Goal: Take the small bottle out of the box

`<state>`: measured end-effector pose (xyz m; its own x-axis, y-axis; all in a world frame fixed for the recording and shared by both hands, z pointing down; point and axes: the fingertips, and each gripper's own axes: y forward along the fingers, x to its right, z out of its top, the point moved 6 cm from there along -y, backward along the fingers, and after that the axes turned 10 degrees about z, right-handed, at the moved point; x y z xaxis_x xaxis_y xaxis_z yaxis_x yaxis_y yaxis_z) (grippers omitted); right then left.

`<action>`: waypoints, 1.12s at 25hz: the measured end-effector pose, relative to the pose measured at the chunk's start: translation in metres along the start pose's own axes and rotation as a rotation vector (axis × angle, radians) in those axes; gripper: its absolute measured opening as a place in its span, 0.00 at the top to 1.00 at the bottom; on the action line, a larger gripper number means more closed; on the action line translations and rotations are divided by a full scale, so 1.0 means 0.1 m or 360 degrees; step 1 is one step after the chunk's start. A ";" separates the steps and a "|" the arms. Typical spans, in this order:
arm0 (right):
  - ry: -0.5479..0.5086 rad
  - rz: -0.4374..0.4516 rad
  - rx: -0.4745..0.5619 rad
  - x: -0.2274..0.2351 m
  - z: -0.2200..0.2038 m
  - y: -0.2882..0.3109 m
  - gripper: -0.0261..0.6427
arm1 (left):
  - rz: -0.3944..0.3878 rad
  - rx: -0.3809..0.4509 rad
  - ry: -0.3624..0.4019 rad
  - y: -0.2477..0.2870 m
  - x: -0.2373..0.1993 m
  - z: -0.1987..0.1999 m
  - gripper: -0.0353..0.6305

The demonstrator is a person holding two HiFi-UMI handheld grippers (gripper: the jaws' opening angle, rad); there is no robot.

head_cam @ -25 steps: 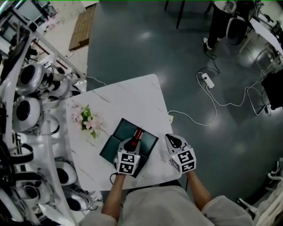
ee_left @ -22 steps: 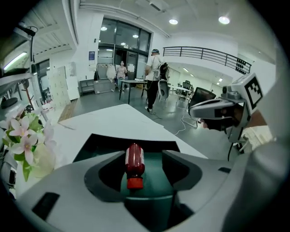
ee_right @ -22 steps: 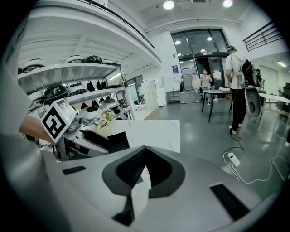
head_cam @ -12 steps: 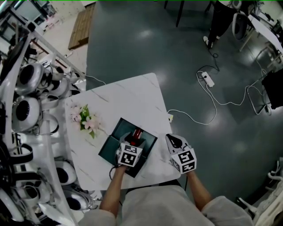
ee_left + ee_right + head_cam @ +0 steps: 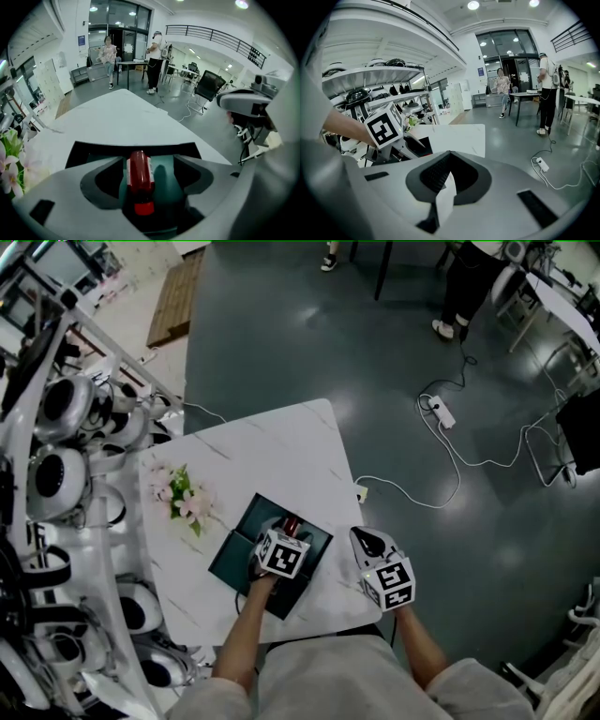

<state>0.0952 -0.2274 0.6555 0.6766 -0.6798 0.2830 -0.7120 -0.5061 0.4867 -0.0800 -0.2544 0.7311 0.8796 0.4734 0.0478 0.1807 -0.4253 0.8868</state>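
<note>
A small red bottle (image 5: 139, 176) with a white label and a red cap lies on its side in the dark teal box (image 5: 239, 540) on the white table. In the head view only its far end (image 5: 292, 522) shows. My left gripper (image 5: 147, 164) points steeply down into the box (image 5: 136, 146). Its jaws have just been opening and stand wide on either side of the bottle, clear of it. The left gripper's marker cube (image 5: 283, 554) hides most of the box's middle. My right gripper (image 5: 367, 538) hovers at the table's near right edge, its jaws (image 5: 449, 153) shut and empty.
A bunch of pink flowers (image 5: 183, 493) lies on the marble table (image 5: 281, 446) left of the box. Racks of headsets (image 5: 56, 474) line the left side. A power strip (image 5: 441, 411) and cables lie on the floor to the right. People stand far off.
My left gripper has moved away from the person and lower, out over the box and the bottle. The right gripper has stayed where it was.
</note>
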 end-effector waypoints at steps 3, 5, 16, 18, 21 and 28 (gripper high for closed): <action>0.0003 0.0001 0.0006 -0.01 0.01 0.00 0.93 | 0.0002 -0.0055 0.0021 0.10 -0.01 0.01 0.45; 0.0006 0.0000 0.0005 -0.01 0.00 -0.01 0.93 | 0.0010 -0.0093 0.0014 0.18 -0.02 0.03 0.45; 0.0034 -0.0030 -0.0003 0.08 -0.05 -0.06 0.93 | 0.0050 -0.0261 0.0023 0.50 -0.06 -0.07 0.46; 0.0036 -0.0034 0.0002 0.10 -0.04 -0.07 0.93 | 0.0058 -0.0282 0.0029 0.51 -0.07 -0.08 0.47; 0.0039 -0.0035 0.0006 0.11 -0.03 -0.08 0.93 | 0.0061 -0.0270 0.0021 0.50 -0.08 -0.06 0.48; 0.0039 -0.0018 0.0009 0.09 -0.02 -0.08 0.93 | 0.0086 -0.0239 0.0020 0.46 -0.11 -0.04 0.59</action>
<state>0.1075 -0.2284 0.6557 0.6888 -0.6610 0.2979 -0.7055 -0.5164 0.4854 -0.0832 -0.2756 0.7734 0.8804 0.4631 0.1024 0.0647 -0.3311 0.9414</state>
